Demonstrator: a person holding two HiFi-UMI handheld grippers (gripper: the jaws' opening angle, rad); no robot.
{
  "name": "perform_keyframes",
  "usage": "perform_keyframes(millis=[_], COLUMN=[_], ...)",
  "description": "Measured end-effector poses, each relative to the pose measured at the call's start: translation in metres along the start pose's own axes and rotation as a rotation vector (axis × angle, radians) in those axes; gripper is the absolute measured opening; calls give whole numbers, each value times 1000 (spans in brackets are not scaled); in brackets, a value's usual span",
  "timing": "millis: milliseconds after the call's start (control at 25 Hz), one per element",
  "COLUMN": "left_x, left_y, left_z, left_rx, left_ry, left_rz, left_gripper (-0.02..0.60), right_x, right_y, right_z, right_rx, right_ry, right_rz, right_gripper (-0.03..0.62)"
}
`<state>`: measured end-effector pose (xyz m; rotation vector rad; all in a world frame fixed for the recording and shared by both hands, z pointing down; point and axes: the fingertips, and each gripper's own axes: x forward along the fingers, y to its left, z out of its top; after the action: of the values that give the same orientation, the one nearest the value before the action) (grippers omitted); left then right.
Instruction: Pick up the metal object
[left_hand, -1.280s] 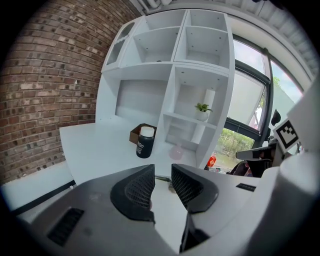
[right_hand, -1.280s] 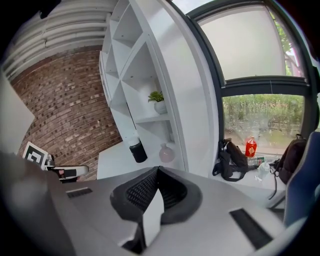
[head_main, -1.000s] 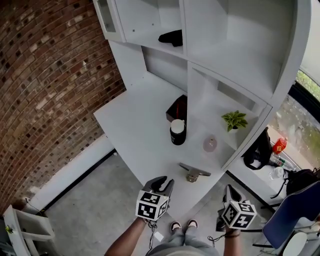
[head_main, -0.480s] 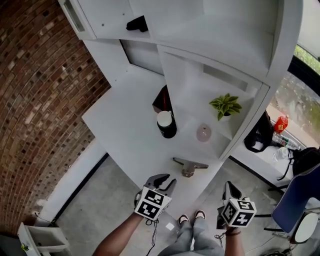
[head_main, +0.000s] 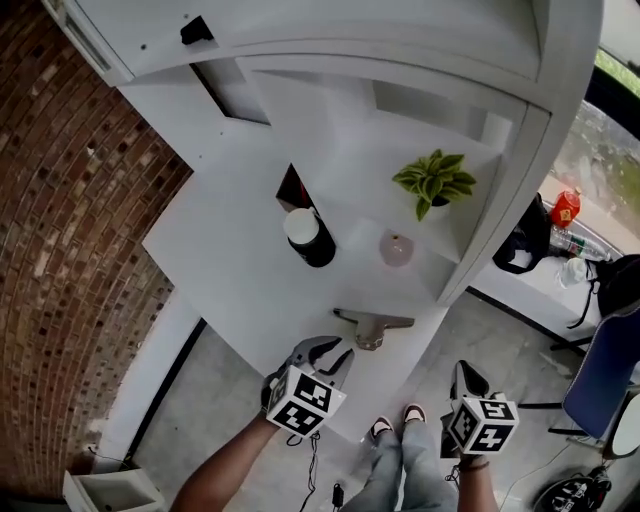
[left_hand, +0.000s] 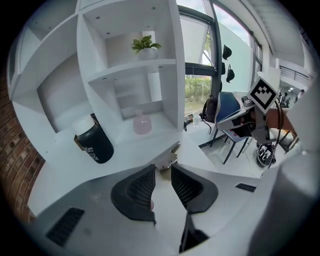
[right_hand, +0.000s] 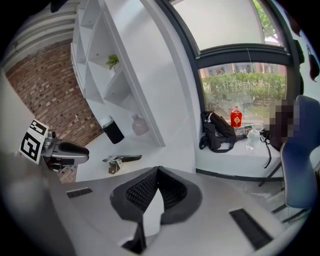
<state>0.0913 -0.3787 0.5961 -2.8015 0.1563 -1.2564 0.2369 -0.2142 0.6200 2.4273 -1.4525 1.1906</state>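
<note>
Metal object (head_main: 372, 325) flat on desk (head_main: 225, 270) by near edge, nearer than bottle (head_main: 310, 240). Left gripper (left_hand: 162, 171) just short of it, jaws narrow, empty. Right gripper (right_hand: 156, 172) off desk at right, jaws together.

Quick count: one metal object (head_main: 372, 326), one black jar (head_main: 311, 240), one pink vase (head_main: 397, 250), one potted plant (head_main: 433, 180), plus two tools: left tool (head_main: 330, 353), right tool (head_main: 465, 374).
</note>
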Motion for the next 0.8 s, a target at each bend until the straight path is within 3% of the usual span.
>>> perform_keyframes(millis=[200, 440, 800], left_x=[16, 28, 46], left_y=[-3, -8, -19], left_z=[-1, 1, 0], left_rx=[156, 427, 673], left_ry=[40, 73, 101], left_rz=[-36, -26, -40], left_gripper=[103, 103, 103], right_x=[10, 14, 11], right_y=[-8, -10, -18], right_z=[-15, -29, -52], right_rx=[17, 15, 22], right_ry=[20, 39, 72], right_rz=[-4, -2, -18], right_gripper=[0, 0, 0])
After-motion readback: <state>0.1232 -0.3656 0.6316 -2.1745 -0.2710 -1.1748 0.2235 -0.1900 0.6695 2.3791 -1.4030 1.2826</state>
